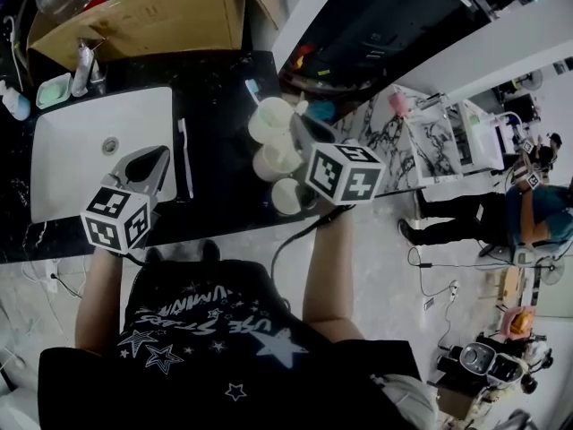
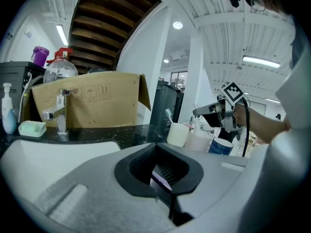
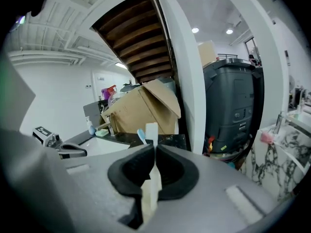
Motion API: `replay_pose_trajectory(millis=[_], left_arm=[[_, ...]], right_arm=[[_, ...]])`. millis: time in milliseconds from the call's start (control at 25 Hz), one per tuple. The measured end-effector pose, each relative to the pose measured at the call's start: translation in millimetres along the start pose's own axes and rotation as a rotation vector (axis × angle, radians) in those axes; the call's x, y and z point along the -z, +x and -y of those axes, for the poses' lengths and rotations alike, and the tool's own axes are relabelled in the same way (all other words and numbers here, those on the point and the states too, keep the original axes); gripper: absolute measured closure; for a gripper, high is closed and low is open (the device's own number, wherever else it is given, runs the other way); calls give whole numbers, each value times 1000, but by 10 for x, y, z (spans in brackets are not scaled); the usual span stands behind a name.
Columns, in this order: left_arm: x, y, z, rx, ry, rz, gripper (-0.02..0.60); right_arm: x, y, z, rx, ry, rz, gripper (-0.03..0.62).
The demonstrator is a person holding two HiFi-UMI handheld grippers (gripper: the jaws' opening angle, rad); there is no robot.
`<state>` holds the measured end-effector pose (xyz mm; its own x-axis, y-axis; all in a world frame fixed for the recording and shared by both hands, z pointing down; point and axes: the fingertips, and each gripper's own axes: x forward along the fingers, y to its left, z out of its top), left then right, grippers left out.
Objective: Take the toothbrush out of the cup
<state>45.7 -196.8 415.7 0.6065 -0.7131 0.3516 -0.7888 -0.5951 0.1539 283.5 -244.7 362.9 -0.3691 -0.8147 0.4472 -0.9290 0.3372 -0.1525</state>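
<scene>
Three cups stand in a row on the black counter: a far white cup [image 1: 267, 119], a middle cup [image 1: 276, 161] and a near cup [image 1: 291, 195]. My right gripper [image 1: 300, 124] hangs over the far two, shut on the handle of a white toothbrush [image 3: 151, 130], which sticks up between the pads. What the handle's lower end stands in is hidden under the gripper. A second, blue-headed toothbrush [image 1: 252, 88] leans in the far cup. Another white toothbrush [image 1: 185, 155] lies flat beside the sink. My left gripper [image 1: 154, 157] hovers over the sink's right side with its jaws together and nothing held.
A white sink [image 1: 81, 150] with a tap [image 2: 60, 115] fills the counter's left. A soap dish [image 1: 54, 90], a pump bottle [image 2: 8, 109] and a large cardboard box [image 1: 143, 16] line the back. The counter's front edge runs just past the near cup.
</scene>
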Motion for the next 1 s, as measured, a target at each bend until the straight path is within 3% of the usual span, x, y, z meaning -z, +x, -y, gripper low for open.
replay_pose_trajectory(millis=[560, 760, 1000], left_arm=[[-31, -240, -241, 41, 15, 3, 572], [0, -354, -339, 45, 14, -2, 572], [74, -493, -455, 45, 9, -9, 572]], right_arm=[[-617, -316, -385, 36, -86, 143, 579], [-628, -254, -753, -32, -98, 144, 579], [-357, 36, -1155, -114, -74, 65, 579]])
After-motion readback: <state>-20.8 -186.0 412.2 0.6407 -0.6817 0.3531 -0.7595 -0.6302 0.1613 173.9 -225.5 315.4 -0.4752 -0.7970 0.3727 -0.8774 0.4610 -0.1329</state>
